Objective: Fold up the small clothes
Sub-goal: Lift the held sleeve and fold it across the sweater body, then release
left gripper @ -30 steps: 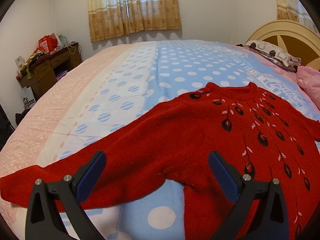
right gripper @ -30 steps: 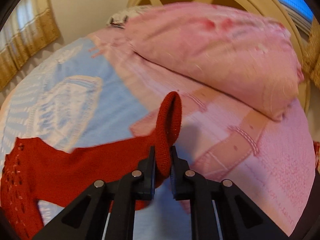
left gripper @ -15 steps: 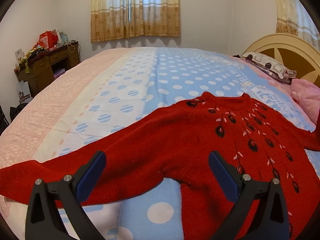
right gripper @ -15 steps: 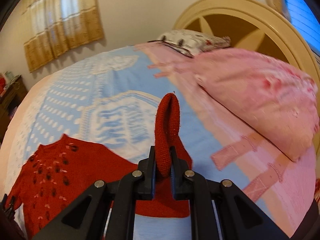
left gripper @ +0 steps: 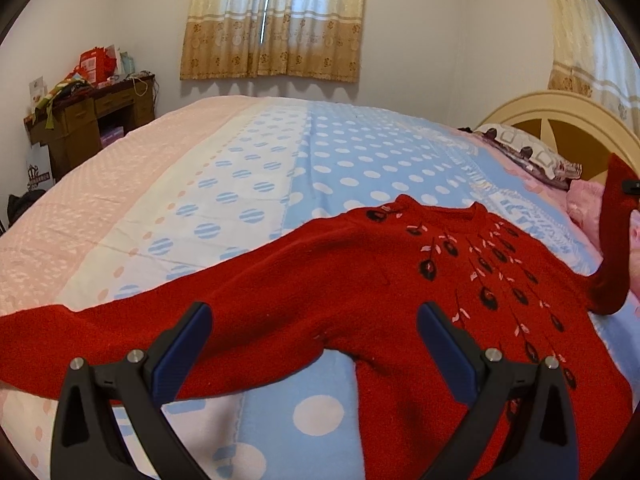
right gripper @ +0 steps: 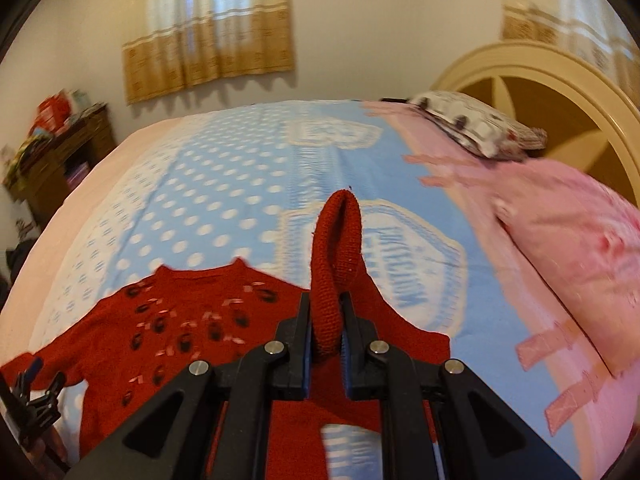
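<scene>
A red knitted sweater (left gripper: 360, 280) with dark leaf motifs lies face up on the bed, one sleeve (left gripper: 100, 348) stretched out to the left. My left gripper (left gripper: 316, 320) hovers open over the armpit area, nothing between its blue pads. In the right wrist view my right gripper (right gripper: 326, 316) is shut on the cuff of the other sleeve (right gripper: 340, 240), which it holds lifted off the bed above the sweater's body (right gripper: 180, 320). That raised sleeve (left gripper: 612, 240) shows at the right edge of the left wrist view. The left gripper (right gripper: 28, 380) appears small at the lower left.
The bed has a blue and white dotted blanket (left gripper: 340, 152) with a pink side (left gripper: 100, 200). A pink pillow (right gripper: 580, 232) and a patterned pillow (right gripper: 480, 128) lie by the cream headboard (right gripper: 560, 76). A cluttered wooden desk (left gripper: 92, 116) stands by the far wall.
My right gripper has carried the sleeve cuff up and leftward, from beside the pink pillow to over the sweater's body. The left gripper has shifted slightly and stays open.
</scene>
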### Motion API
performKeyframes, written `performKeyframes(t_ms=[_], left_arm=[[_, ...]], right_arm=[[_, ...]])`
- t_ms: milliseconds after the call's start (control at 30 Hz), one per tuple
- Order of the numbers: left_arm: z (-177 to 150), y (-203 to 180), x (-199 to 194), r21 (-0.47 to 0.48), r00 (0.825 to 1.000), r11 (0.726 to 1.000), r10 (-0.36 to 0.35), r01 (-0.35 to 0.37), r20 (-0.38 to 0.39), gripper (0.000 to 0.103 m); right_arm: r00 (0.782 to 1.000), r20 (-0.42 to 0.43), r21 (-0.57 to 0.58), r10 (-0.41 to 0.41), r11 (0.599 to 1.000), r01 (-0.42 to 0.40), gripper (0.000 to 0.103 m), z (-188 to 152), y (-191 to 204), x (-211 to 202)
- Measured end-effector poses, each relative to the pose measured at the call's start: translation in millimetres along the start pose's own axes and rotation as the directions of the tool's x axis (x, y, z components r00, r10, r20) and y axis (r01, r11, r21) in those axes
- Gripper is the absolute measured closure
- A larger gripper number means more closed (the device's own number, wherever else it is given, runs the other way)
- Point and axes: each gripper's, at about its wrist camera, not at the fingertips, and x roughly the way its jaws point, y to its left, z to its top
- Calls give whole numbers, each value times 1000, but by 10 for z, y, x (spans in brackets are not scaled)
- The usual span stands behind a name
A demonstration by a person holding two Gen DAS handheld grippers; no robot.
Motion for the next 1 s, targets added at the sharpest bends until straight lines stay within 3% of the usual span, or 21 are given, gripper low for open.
performKeyframes(t_ms=[433,700,800,867,933,1000], left_arm=[[-31,141,-25,-54,999,998,-42,43,6,0],[-62,285,21,-102,999,994,-36,34,-17,0],[-74,316,13,-108,999,994,-33,31,-18,0],[-85,310,-1,-107,999,993,-43,41,-19,0],[-93,287,-22,-100,998,993,-61,58,-24,0],[-100,225,-59,-74,997,995,-75,72,-29,0]], right_arm=[[988,-27,-210,151,966,-153,92,-155,1361,132],[960,-149,-319,236,908,-273,92,-692,2191,502],[938,-230,-343,259,881,-327,92,-949,2380,688],[910,-295,-317,291,869,-381,84,-1075,2396,818],[886,-343,-291,311,862,-415,43,-1199,2324,873],[872,-361,-262,330,862,-434,35,-1328,2156,817]])
